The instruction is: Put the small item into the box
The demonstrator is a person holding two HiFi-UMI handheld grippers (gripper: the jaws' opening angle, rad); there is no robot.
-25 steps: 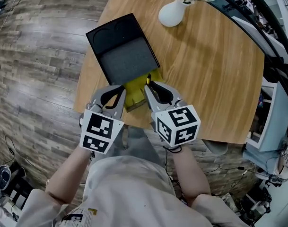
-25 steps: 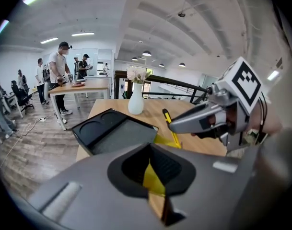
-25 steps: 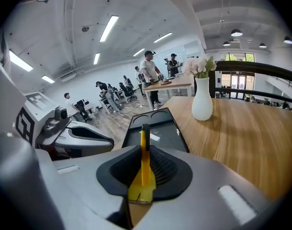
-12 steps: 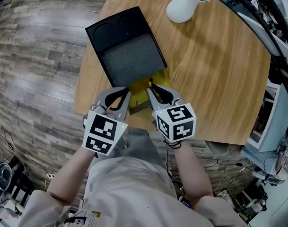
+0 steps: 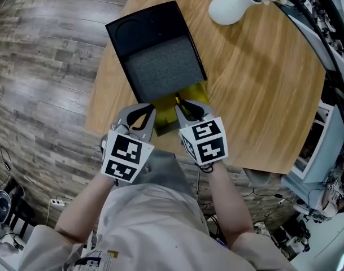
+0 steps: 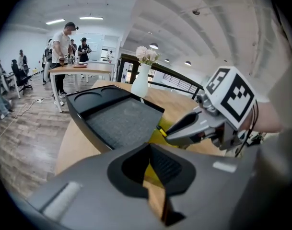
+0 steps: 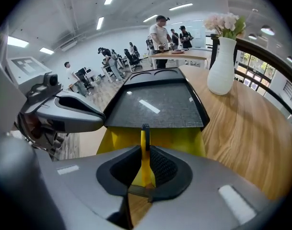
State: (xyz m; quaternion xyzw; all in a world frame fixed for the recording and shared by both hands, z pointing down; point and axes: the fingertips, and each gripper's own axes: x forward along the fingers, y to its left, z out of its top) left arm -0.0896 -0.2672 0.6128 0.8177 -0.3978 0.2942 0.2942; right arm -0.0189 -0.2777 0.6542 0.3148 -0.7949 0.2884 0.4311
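The right gripper (image 5: pixel 181 102) pinches the small item (image 7: pixel 144 150) beside the box (image 5: pixel 160 66), not inside yet. The left gripper (image 5: pixel 153 109) is squeezed together, empty.

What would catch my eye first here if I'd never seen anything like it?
Probably the two hand-held grippers at the near edge of the wooden table, each topped by a cube of black-and-white markers. The right gripper pinches a thin yellow item, and the left gripper sits shut beside it. Just beyond lies an open black box with grey lining, and a white vase of pale flowers stands farther back.
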